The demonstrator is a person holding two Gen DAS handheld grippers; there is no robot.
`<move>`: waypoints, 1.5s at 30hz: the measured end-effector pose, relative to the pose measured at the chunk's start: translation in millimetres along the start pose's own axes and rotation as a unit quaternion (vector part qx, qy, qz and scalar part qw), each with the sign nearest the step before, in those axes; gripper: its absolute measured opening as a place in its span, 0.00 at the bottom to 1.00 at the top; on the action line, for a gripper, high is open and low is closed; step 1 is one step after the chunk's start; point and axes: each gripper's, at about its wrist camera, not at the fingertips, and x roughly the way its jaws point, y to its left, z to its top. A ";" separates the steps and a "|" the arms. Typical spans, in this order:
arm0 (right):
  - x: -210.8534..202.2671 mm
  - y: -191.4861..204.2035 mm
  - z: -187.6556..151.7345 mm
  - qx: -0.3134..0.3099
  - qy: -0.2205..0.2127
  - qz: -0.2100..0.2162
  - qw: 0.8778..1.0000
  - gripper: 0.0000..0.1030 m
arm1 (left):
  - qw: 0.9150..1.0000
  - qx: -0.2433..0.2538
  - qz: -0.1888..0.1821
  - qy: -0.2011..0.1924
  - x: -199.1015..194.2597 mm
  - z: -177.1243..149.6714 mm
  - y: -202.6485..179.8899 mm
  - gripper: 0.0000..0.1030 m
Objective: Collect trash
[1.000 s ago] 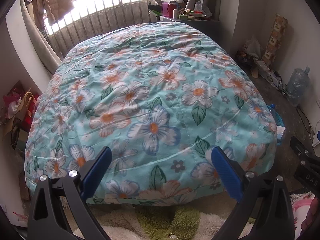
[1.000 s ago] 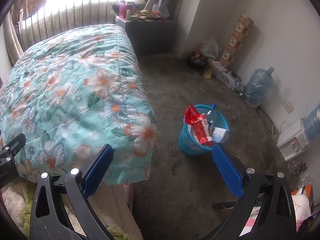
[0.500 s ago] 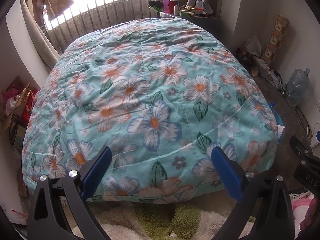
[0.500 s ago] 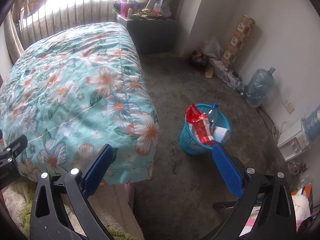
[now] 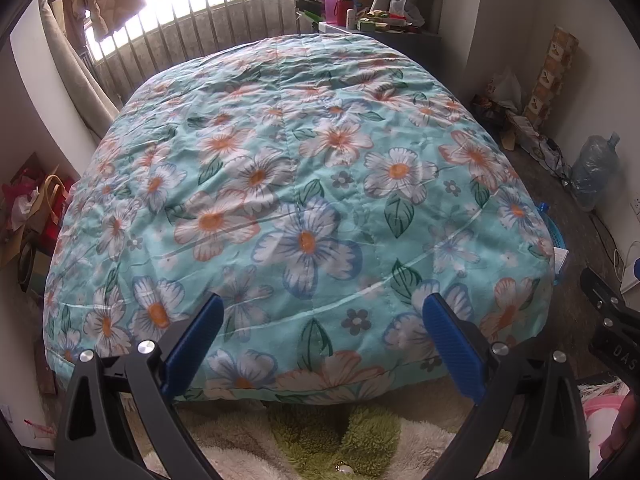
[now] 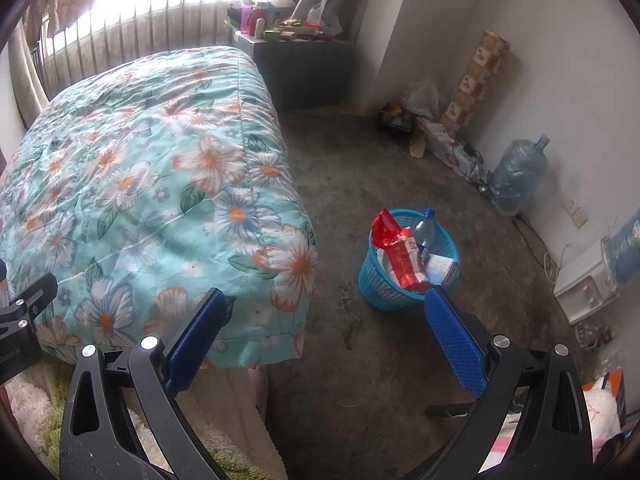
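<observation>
A blue plastic trash basket (image 6: 374, 280) stands on the floor right of the bed. It holds a red wrapper (image 6: 404, 256), a clear bottle with a blue cap (image 6: 425, 232) and a white box (image 6: 442, 268). A sliver of the basket (image 5: 554, 228) shows past the bed's right edge in the left wrist view. My right gripper (image 6: 322, 332) is open and empty, held above the floor short of the basket. My left gripper (image 5: 322, 336) is open and empty, facing the foot of the bed.
The bed carries a teal floral quilt (image 5: 304, 184), also seen in the right wrist view (image 6: 152, 200). A shaggy rug (image 5: 320, 440) lies at its foot. A large water jug (image 6: 518, 172), boxes and cables line the right wall. A cluttered cabinet (image 6: 300, 64) stands by the window.
Both views have shifted slightly: the bed sits a little lower and farther in the left view, and the basket has drifted slightly. Both grippers stay open.
</observation>
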 end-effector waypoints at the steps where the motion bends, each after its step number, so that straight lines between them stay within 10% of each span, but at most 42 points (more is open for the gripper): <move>1: 0.2 0.2 0.0 0.001 0.000 0.001 1.000 0.92 | 1.000 -0.001 0.000 0.000 -0.1 -0.1 0.2 0.95; 45: -5.5 0.2 -0.7 -0.004 -0.004 -0.002 1.000 0.92 | 1.000 -0.003 -0.002 0.001 0.3 -3.0 3.5 0.95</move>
